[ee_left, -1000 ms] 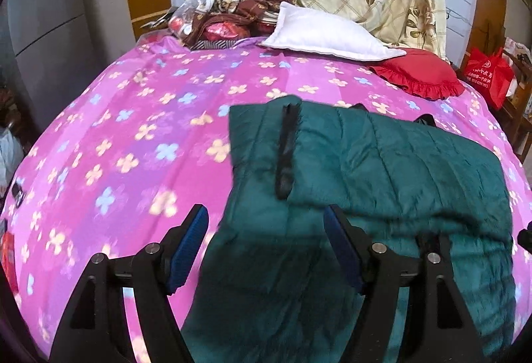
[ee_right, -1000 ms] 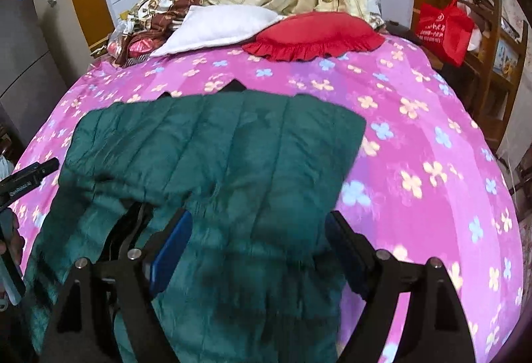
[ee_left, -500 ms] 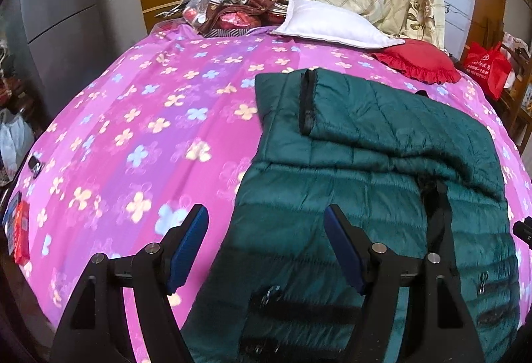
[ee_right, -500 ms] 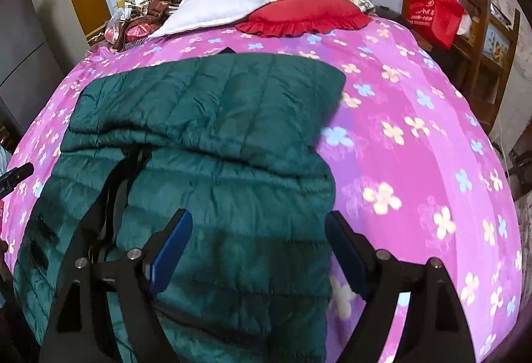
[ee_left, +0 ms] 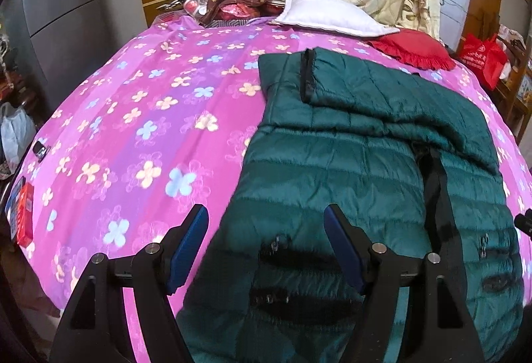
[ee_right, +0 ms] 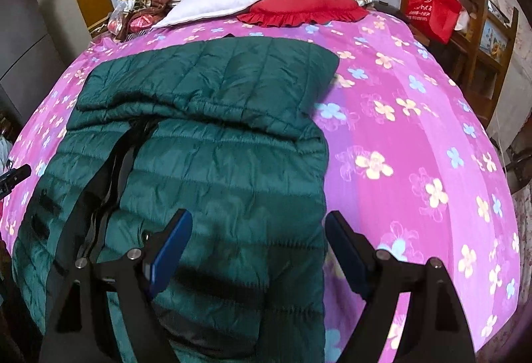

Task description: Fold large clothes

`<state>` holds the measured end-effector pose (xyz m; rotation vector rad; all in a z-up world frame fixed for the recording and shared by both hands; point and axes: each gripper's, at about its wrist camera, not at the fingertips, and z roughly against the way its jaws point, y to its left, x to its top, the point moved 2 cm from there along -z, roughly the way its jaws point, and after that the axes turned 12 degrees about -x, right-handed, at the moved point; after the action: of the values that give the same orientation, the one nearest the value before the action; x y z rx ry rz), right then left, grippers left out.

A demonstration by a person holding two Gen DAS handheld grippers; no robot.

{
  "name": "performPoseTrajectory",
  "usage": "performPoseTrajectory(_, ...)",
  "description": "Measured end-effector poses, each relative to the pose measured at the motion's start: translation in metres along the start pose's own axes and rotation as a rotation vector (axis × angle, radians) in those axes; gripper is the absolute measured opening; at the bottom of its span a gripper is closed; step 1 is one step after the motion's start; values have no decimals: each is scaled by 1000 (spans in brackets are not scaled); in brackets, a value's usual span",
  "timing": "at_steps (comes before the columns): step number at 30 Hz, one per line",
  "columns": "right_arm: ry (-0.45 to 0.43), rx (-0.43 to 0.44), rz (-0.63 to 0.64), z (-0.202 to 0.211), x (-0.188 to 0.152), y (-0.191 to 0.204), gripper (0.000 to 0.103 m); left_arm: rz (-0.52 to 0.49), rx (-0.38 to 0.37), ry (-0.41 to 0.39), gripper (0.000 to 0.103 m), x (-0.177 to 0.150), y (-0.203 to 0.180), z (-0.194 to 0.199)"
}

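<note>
Both tools hang unclenched and empty: the left gripper (ee_left: 266,246) over the near left edge of the dark green quilted puffer jacket (ee_left: 365,163), the right gripper (ee_right: 257,250) over its near right edge. That jacket lies on the pink flower-print bedsheet (ee_left: 133,117), its far part already doubled toward the near hem. Slippery padded fabric is the risk, I judge: pinching only the top layer, or lifting the two sides unevenly, could let the finished fold slide open or skew.
</note>
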<state>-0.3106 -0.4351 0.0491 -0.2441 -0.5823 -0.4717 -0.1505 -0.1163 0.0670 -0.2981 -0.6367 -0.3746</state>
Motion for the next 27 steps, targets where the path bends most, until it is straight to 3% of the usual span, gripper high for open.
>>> performPoseTrajectory(15,11,27,34,27,-38,3,85,-34,-5,53,55,-43,2,20)
performPoseTrajectory(27,21,39,75,54,-67,2,85,23,-21,83,55,-73,20,38)
